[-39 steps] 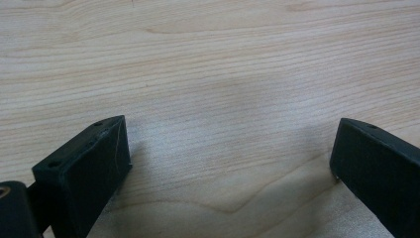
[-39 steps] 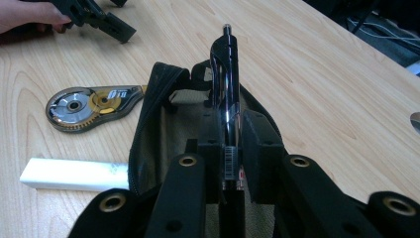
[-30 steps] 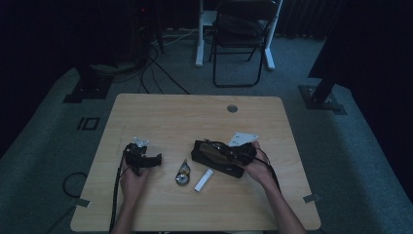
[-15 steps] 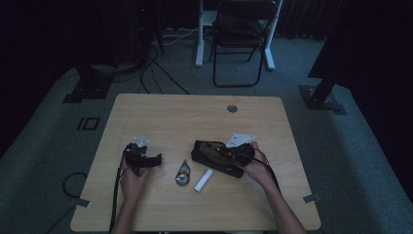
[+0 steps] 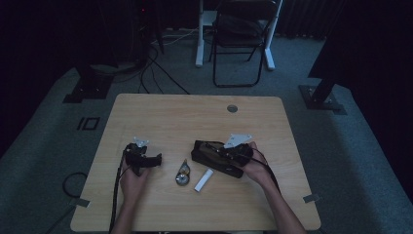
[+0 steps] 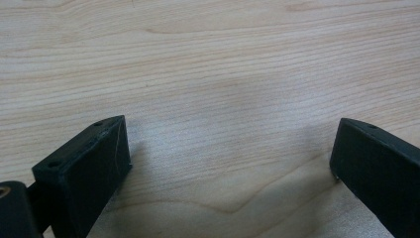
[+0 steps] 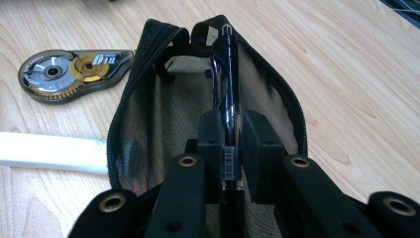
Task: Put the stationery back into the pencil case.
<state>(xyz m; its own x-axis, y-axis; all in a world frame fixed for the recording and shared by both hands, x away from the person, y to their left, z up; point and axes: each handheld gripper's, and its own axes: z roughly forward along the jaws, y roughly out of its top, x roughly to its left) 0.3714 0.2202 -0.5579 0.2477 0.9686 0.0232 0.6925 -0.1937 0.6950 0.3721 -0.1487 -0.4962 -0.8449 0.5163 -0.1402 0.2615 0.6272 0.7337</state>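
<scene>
A black mesh pencil pouch [image 7: 148, 124] lies unzipped on the wooden table [image 5: 195, 117], right of centre in the high view [image 5: 214, 158]. My right gripper [image 7: 232, 124] is shut on a dark glossy pen [image 7: 227, 89], whose tip reaches into the pouch's mouth. In the high view this right gripper [image 5: 221, 152] lies over the pouch, held by the person's hand. My left gripper [image 5: 146, 160] rests at the left of the table; in its own view the left gripper [image 6: 228, 163] stands open over bare wood with nothing between its jaws.
A correction tape dispenser [image 7: 69, 72] lies left of the pouch, between the two grippers [image 5: 183, 173]. A white stick [image 7: 49, 151] lies beside the pouch [image 5: 204, 179]. A round cable hole [image 5: 232, 108] sits at the table's far side. A folding chair [image 5: 243, 39] stands beyond.
</scene>
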